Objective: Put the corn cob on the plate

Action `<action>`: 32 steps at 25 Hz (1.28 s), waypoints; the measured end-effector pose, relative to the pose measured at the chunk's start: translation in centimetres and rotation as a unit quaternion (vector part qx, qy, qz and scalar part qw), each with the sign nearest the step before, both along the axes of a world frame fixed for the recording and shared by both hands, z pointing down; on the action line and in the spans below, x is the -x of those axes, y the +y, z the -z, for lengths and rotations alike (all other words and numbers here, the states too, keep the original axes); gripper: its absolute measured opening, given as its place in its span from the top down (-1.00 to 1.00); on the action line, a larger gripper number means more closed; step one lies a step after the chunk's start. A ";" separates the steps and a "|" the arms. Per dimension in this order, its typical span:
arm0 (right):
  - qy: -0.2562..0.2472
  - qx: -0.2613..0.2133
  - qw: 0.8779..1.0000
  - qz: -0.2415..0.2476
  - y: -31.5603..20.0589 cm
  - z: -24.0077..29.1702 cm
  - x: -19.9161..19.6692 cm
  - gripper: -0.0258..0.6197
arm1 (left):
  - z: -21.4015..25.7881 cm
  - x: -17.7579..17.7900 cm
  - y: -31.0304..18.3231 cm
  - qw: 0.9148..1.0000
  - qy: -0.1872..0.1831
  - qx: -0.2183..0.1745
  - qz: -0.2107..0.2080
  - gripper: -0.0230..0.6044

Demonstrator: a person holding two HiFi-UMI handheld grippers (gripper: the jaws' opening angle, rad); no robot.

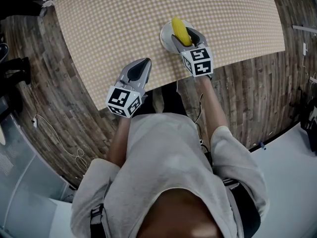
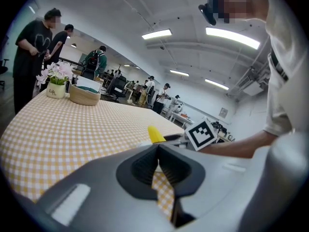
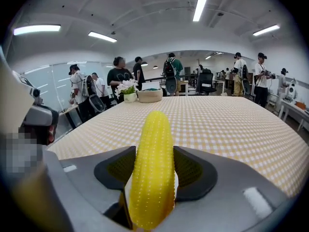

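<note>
The yellow corn cob point(image 1: 180, 31) is held in my right gripper point(image 1: 189, 39), which is shut on it, over the white plate point(image 1: 165, 35) near the table's front edge. In the right gripper view the corn cob point(image 3: 152, 163) stands between both pads and points away; a sliver of the plate point(image 3: 176, 182) shows beneath it. My left gripper point(image 1: 137, 72) hovers at the table edge left of the plate, shut and holding nothing. From the left gripper view its jaws meet with nothing between them, and the corn cob's tip point(image 2: 155, 134) shows beyond them.
A tan checkered cloth point(image 1: 148, 14) covers the table. A flower pot point(image 2: 57, 88) and a woven basket point(image 2: 84, 94) stand at the far end. Several people stand behind the table. Wooden floor point(image 1: 257, 93) lies around it.
</note>
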State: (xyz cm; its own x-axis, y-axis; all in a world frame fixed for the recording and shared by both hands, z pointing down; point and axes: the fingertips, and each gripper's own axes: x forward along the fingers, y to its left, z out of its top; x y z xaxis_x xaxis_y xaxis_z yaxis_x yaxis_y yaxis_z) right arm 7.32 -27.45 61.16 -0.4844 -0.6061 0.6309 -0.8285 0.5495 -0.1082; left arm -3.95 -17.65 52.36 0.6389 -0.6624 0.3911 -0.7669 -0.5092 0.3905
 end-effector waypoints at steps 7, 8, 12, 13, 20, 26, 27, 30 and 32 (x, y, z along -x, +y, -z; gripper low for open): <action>0.024 0.019 0.999 0.009 0.3 -1.6 0.1 0.15 | 0.2 -0.1 0.1 1.000 0.008 0.000 0.008 0.90; 0.032 0.022 0.999 0.011 0.3 -1.9 0.1 0.15 | 0.2 0.0 0.1 1.000 0.008 -0.001 0.009 0.90; 0.062 0.033 0.997 0.023 0.5 -2.9 0.4 0.15 | 0.1 0.6 0.1 1.000 0.007 0.001 0.015 0.90; 0.065 0.035 0.997 0.024 0.5 -3.1 0.4 0.15 | 0.1 0.7 0.1 1.000 0.007 0.002 0.016 0.90; 0.065 0.040 0.997 0.022 0.3 -3.6 0.7 0.15 | 0.1 1.1 -0.4 1.000 0.011 0.000 0.020 0.90; 0.060 0.037 0.997 0.011 0.3 -3.6 0.6 0.14 | 0.3 1.3 -0.3 1.000 0.012 -0.002 0.021 0.90; 0.058 0.036 0.998 0.010 0.3 -3.5 0.6 0.13 | 0.4 1.3 -0.3 1.000 0.012 -0.003 0.021 0.90; 0.059 0.021 0.998 0.013 0.0 -2.9 0.6 0.09 | 0.7 1.4 -0.4 1.000 0.013 -0.004 0.021 0.90; 0.059 0.014 0.998 0.015 -0.1 -2.6 0.6 0.00 | 0.7 1.5 -0.4 1.000 0.013 -0.006 0.022 0.90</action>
